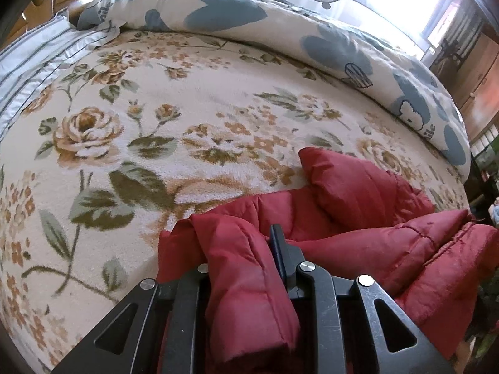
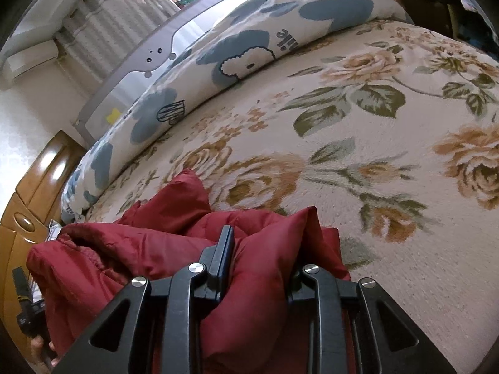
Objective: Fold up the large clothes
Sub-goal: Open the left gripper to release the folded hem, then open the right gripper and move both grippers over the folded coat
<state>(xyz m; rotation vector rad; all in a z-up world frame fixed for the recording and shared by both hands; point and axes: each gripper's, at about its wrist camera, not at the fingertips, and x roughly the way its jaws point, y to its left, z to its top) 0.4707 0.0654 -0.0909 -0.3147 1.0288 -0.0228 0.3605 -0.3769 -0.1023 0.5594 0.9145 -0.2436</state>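
Observation:
A puffy dark red jacket (image 1: 358,187) lies bunched at the near edge of a bed covered with a floral blanket (image 1: 187,109). My left gripper (image 1: 240,249) is shut on a thick fold of it. The fold bulges up between the jaws and hides the left finger. In the right wrist view the same red jacket (image 2: 140,249) spreads leftward. My right gripper (image 2: 265,249) is shut on another padded fold, which covers its right finger. Both grippers point down at the bed.
A rolled white duvet with blue shapes (image 1: 280,21) (image 2: 249,46) runs along the far side. A striped pillow (image 1: 37,59) lies by the wooden headboard (image 2: 31,193). A grey bed rail (image 2: 156,53) stands behind. A hand (image 2: 40,352) shows at the lower left.

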